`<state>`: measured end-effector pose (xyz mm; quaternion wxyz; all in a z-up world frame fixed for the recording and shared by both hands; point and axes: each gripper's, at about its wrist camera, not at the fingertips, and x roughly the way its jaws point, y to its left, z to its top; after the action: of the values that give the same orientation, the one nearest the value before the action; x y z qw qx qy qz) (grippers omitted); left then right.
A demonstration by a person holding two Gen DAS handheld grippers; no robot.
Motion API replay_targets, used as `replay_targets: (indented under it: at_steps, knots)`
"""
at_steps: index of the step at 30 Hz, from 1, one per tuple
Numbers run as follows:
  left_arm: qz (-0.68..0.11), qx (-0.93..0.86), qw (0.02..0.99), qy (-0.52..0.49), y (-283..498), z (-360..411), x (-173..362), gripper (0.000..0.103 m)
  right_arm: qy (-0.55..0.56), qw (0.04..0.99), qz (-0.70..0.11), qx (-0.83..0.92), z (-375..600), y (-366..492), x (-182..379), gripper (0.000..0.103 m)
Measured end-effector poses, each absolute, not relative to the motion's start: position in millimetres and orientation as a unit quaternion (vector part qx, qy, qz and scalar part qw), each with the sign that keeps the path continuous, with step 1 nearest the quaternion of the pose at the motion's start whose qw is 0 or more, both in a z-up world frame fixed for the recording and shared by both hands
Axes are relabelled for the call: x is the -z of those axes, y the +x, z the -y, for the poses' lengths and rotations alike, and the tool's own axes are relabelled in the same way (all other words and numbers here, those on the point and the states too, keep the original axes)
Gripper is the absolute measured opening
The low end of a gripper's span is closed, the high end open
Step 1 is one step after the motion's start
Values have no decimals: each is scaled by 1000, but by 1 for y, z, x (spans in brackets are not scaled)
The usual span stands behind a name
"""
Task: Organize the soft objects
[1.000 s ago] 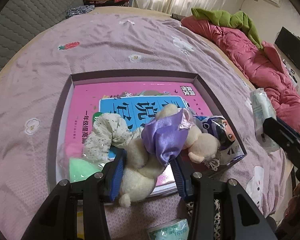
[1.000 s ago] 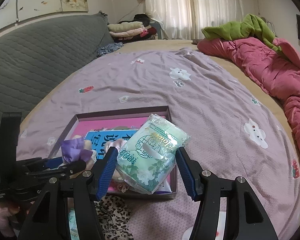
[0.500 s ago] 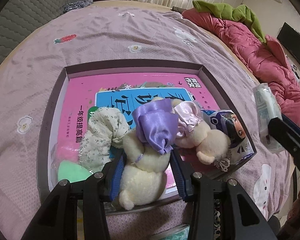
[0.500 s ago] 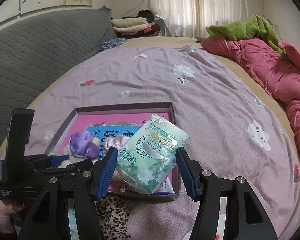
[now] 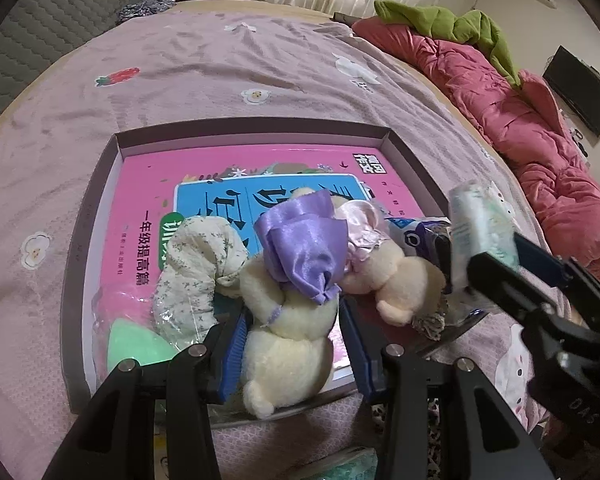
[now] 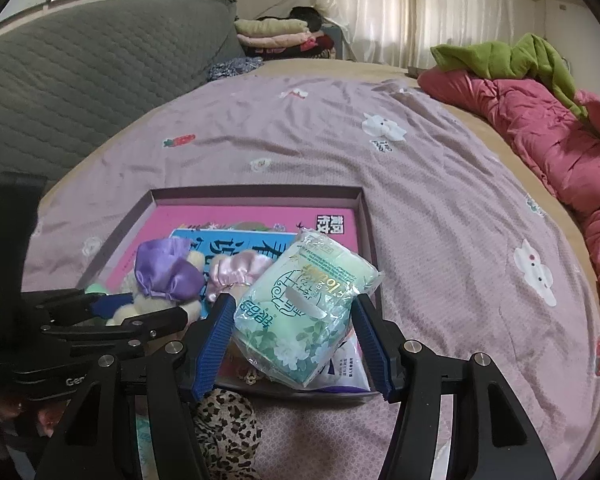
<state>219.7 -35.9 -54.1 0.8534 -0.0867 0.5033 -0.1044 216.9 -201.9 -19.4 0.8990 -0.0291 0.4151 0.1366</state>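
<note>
My left gripper (image 5: 294, 336) is shut on a cream plush bear in a purple satin dress (image 5: 292, 308), low over the near edge of a shallow purple box (image 5: 256, 130). A second bear in pink (image 5: 384, 268) leans against it. Lining the box is a pink book (image 5: 148, 184). A floral cloth bundle (image 5: 198, 268) and a green item (image 5: 134, 344) lie at the box's near left. My right gripper (image 6: 294, 332) is shut on a green tissue pack (image 6: 304, 304), above the box's near right corner (image 6: 364, 394). In the left wrist view that pack (image 5: 480, 236) sits at the right.
The box rests on a lilac bedspread (image 6: 340, 148). A red quilt (image 6: 548, 136) with a green garment (image 6: 508, 56) fills the right. A grey headboard (image 6: 80, 80) and folded clothes (image 6: 276, 34) stand behind. Leopard-print fabric (image 6: 224, 428) lies under my right gripper.
The purple-dressed bear has sunk down into the box in my left gripper. My right gripper has come lower and closer to the box's right corner with the tissue pack.
</note>
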Motion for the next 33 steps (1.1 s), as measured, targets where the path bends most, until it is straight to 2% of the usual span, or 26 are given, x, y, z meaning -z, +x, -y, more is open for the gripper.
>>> replay_targets:
  at_steps: [26, 33]
  knots:
    - [-502, 108, 853, -90, 217, 35, 51, 45, -16, 896, -425, -123, 210, 224, 37, 63]
    - [-501, 108, 854, -89, 217, 36, 51, 45, -16, 895, -429, -122, 208, 222, 37, 69]
